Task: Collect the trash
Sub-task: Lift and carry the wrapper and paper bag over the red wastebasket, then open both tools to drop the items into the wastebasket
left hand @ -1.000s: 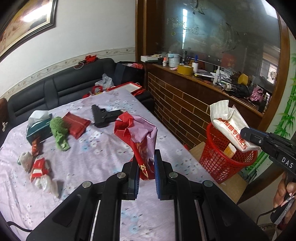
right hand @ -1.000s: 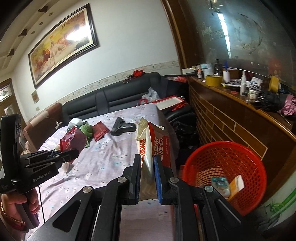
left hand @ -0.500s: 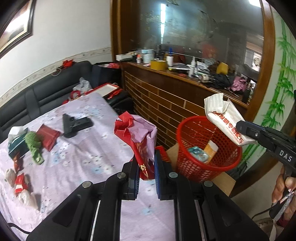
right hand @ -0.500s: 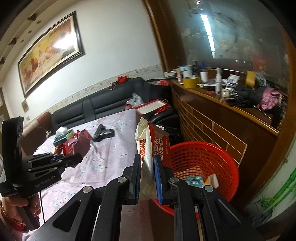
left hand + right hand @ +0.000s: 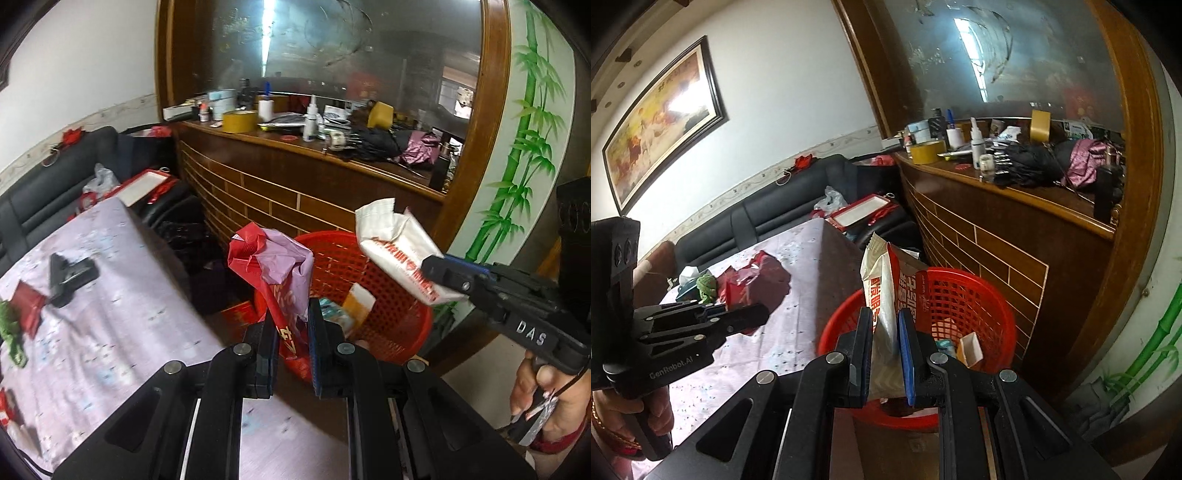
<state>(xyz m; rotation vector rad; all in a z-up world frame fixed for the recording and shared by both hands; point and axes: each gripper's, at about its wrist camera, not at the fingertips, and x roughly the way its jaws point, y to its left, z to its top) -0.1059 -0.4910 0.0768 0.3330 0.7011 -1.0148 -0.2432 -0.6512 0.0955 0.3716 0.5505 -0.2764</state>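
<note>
Left gripper [image 5: 291, 334]: our jaws are clamped narrow on a crumpled red-and-pink plastic bag [image 5: 275, 266], glossy and creased, held at the desk [image 5: 110, 332] corner. Right gripper [image 5: 885, 350]: jaws pinch a flat white-and-red wet-wipes pack [image 5: 886, 295], crinkled at its top, over the near rim of the red mesh basket [image 5: 979, 299]. Basket is round, lattice plastic, with a few small cartons inside. Beyond, on the floral lilac cloth: a black gun-shaped tool [image 5: 70, 275], a red packet [image 5: 27, 302].
</note>
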